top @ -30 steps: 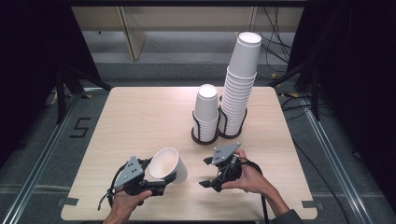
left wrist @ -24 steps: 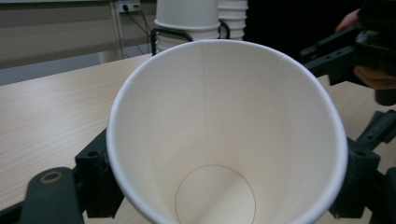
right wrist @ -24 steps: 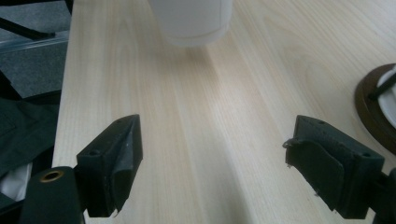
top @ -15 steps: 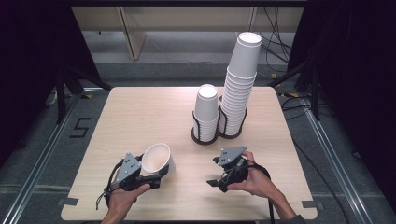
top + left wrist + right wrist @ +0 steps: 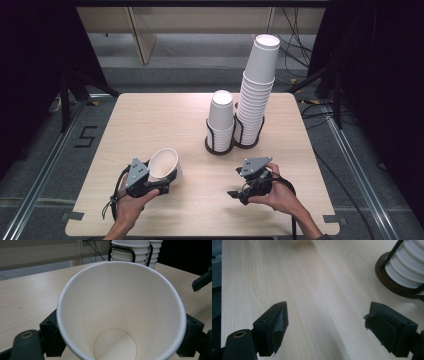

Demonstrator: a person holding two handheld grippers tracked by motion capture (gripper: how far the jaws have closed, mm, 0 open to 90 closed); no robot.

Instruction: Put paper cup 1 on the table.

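Pale wood grain runs across the worktop [image 5: 150, 120], where a person seated at its near edge holds a gripper in each hand. The left gripper [image 5: 159, 184] is clamped on a single white paper cup [image 5: 164, 164], its black jaws pressing the cup's wall from both sides near the front left part of the worktop. The cup is tipped over, mouth pointing up and away from the hand; the left gripper view looks straight down into it [image 5: 120, 315] and finds it empty, the seam and round bottom plain to see.

The right gripper [image 5: 239, 194], held near the front right, stands with its jaws spread wide and nothing between them; in the right gripper view only bare wood lies between them.

Farther back, right of centre, a dark wire holder [image 5: 221, 146] with two rings carries two stacks of white cups: a short stack [image 5: 221, 116] on the left and a tall stack [image 5: 257, 90] leaning slightly, just beside it. Both stand well apart from the held cup, with open worktop between. Black cables [image 5: 295, 45] trail on the floor behind.
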